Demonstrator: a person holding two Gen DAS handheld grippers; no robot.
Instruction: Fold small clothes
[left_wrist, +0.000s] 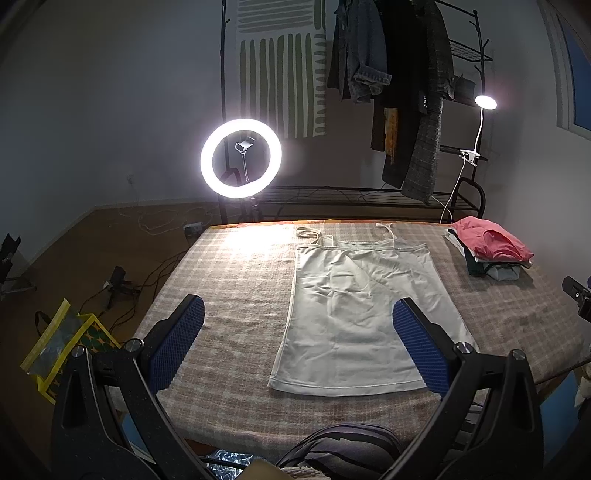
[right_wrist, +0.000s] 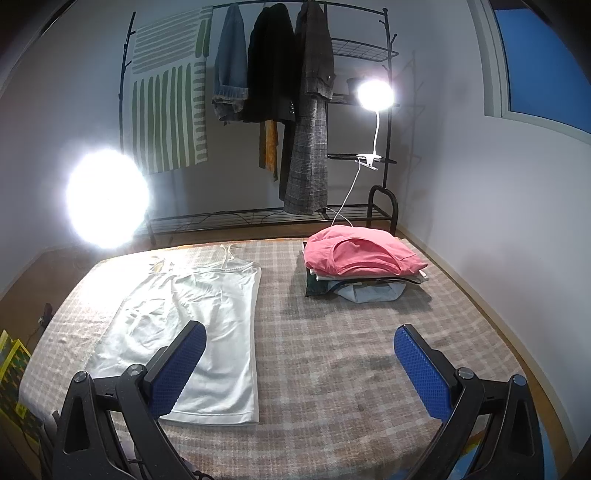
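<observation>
A white strappy camisole (left_wrist: 354, 314) lies flat on the checked table cover (left_wrist: 236, 302), straps at the far end, hem toward me. It also shows in the right wrist view (right_wrist: 192, 317). My left gripper (left_wrist: 297, 314) is open and empty, held above the near part of the table, its right finger over the camisole's right side. My right gripper (right_wrist: 300, 341) is open and empty, above the table cover (right_wrist: 332, 350), its left finger over the camisole's lower part.
A stack of folded clothes with a pink top (right_wrist: 362, 251) sits at the far right of the table; it also shows in the left wrist view (left_wrist: 491, 245). A ring light (left_wrist: 241, 158) stands beyond the far edge. A clothes rack with coats (right_wrist: 288, 103) is behind.
</observation>
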